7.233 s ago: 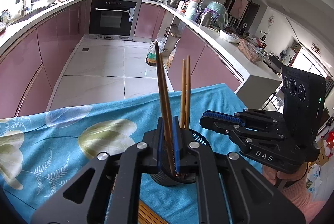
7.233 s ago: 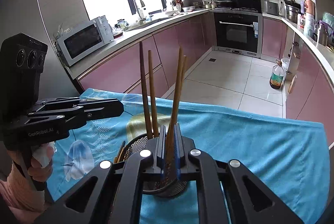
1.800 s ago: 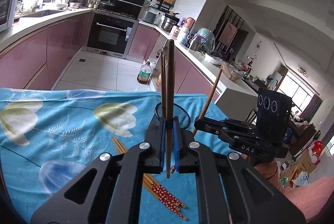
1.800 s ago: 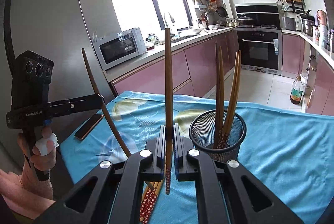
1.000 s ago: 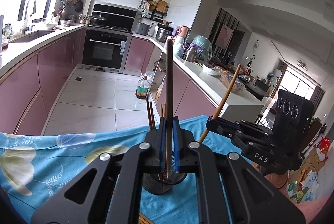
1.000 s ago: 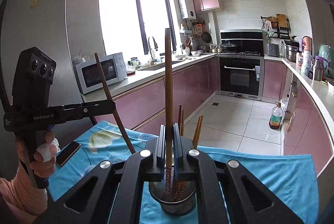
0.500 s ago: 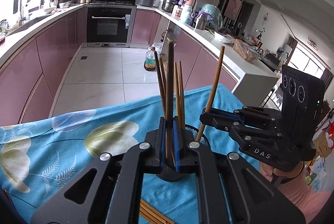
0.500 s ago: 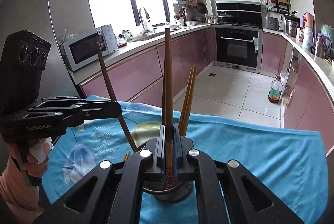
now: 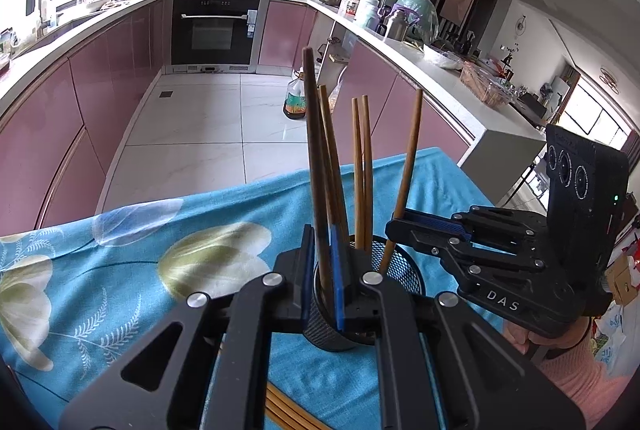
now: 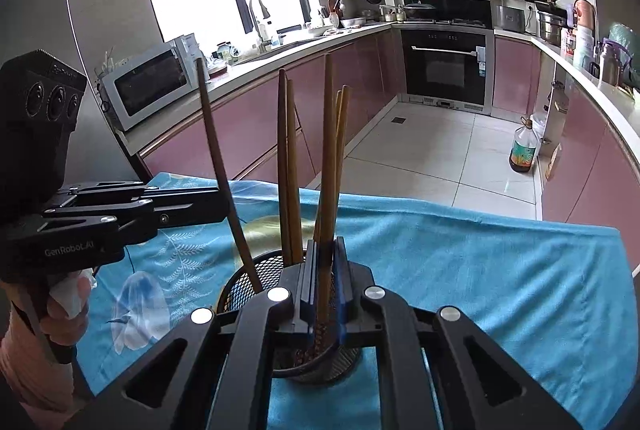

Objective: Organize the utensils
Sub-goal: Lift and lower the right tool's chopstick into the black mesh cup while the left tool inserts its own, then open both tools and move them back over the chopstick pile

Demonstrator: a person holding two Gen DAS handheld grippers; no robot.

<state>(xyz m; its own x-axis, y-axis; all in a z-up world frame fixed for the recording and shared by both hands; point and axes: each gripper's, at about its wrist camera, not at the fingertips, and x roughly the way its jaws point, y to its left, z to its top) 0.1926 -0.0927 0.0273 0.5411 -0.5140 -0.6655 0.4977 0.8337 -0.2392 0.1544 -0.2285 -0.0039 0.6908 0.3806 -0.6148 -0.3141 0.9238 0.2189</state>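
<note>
A black mesh cup [image 9: 404, 270] [image 10: 244, 282] stands on the blue flowered cloth [image 9: 120, 250] with several wooden chopsticks [image 9: 362, 169] upright in it. My left gripper [image 9: 320, 234] [image 10: 224, 205] is shut on a dark chopstick [image 9: 312, 129] [image 10: 216, 149] whose lower end dips into the cup. My right gripper [image 10: 325, 250] [image 9: 394, 226] hangs over the cup. Its jaws are beginning to open around a lighter chopstick [image 10: 329, 149] [image 9: 410, 157], which stays between the pads with its patterned end inside the cup.
More chopsticks [image 9: 284, 410] lie on the cloth under my left gripper. A hand [image 10: 60, 306] holds the left gripper. The table's far edge drops to a tiled kitchen floor [image 10: 440, 157], with pink cabinets on both sides.
Both grippers have sunk and tipped down toward the cup. The two held chopsticks, a second ago above the rim, now reach into it. The right pads stand slightly wider.
</note>
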